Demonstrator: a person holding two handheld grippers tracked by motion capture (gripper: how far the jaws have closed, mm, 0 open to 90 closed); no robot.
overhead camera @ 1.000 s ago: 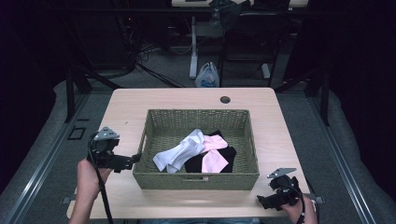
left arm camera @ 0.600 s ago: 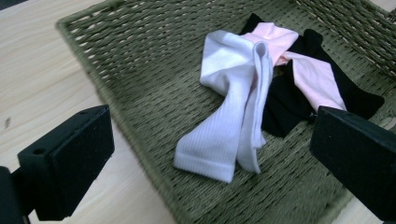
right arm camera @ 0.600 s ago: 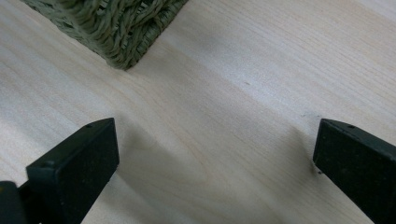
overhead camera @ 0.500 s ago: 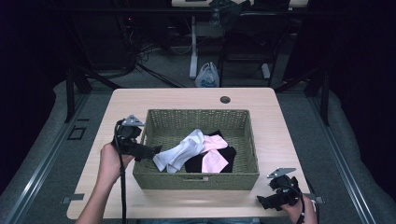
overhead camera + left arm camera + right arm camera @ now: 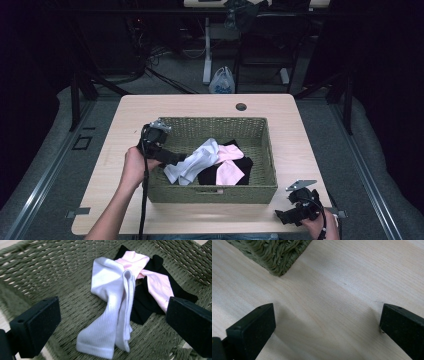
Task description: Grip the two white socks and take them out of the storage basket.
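Observation:
A green woven basket [image 5: 260, 150] stands mid-table and holds a white sock [image 5: 197, 162], a pink sock [image 5: 229, 165] and a black garment [image 5: 240, 167]. My left gripper [image 5: 181, 158] reaches over the basket's left wall, open, its jaws just short of the white sock [image 5: 113, 312]. In the left gripper view the pink sock [image 5: 156, 282] lies across the black garment [image 5: 143, 302] on the basket's floor [image 5: 62, 285]. My right gripper [image 5: 282, 216] rests open near the table's front right edge, jaws apart above bare wood, with the basket's corner [image 5: 277, 255] ahead of it.
The light wooden table [image 5: 310, 145] has a round cable hole [image 5: 241, 106] at its back. Beyond it stand dark chairs, desk legs and a white bag [image 5: 221, 81] on the floor. Bare tabletop lies on either side of the basket.
My left gripper has moved from outside the basket's left side up and over its wall, toward the white sock. The right gripper has stayed put.

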